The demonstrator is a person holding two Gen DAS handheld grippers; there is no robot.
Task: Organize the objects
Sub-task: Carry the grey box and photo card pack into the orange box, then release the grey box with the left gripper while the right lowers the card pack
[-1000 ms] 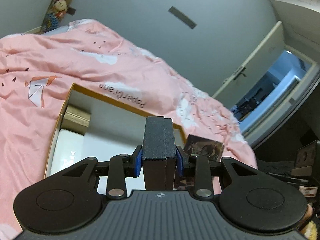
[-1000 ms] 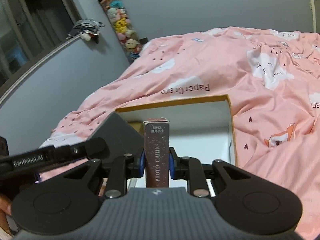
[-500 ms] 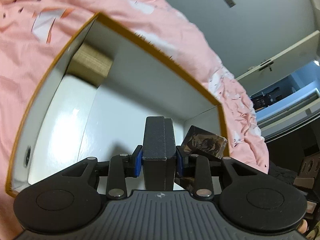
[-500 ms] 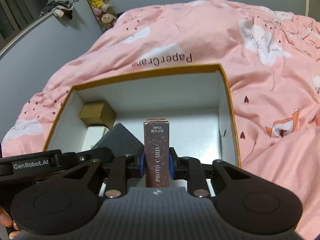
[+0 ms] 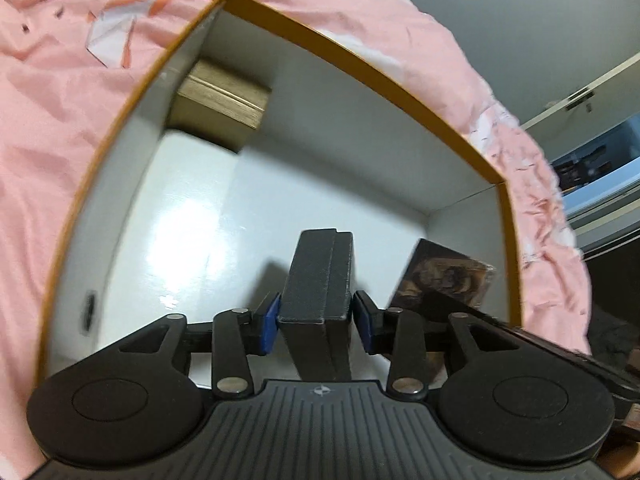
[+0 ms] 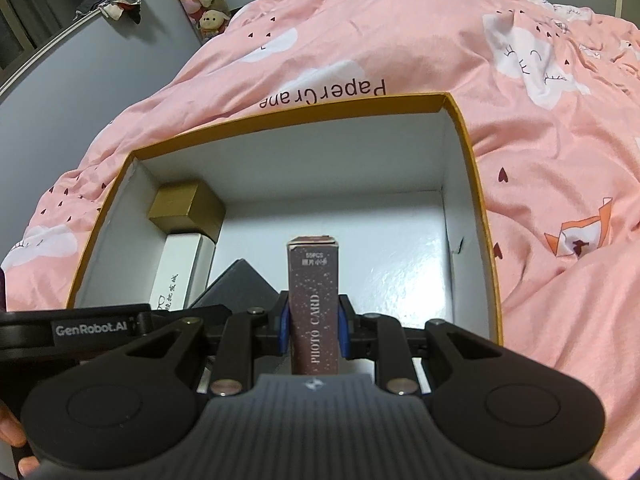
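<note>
**Both boxes down inside the storage box**

Left wrist: left gripper (image 5: 316, 322) jaws opening; black box (image 5: 320, 276) between them, right pad clear of it, inside the orange-rimmed storage box (image 5: 360, 68).

Right wrist: right gripper (image 6: 312, 330) clamped on the "PHOTO CARD" box (image 6: 314, 304), low inside the storage box (image 6: 476, 184) beside the gold box (image 6: 186, 208).

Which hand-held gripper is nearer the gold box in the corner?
Left. The left hand-held gripper, opening around the black box, sits on the gold box side; the right hand-held gripper, clamping the photo card box, is farther over.
</note>
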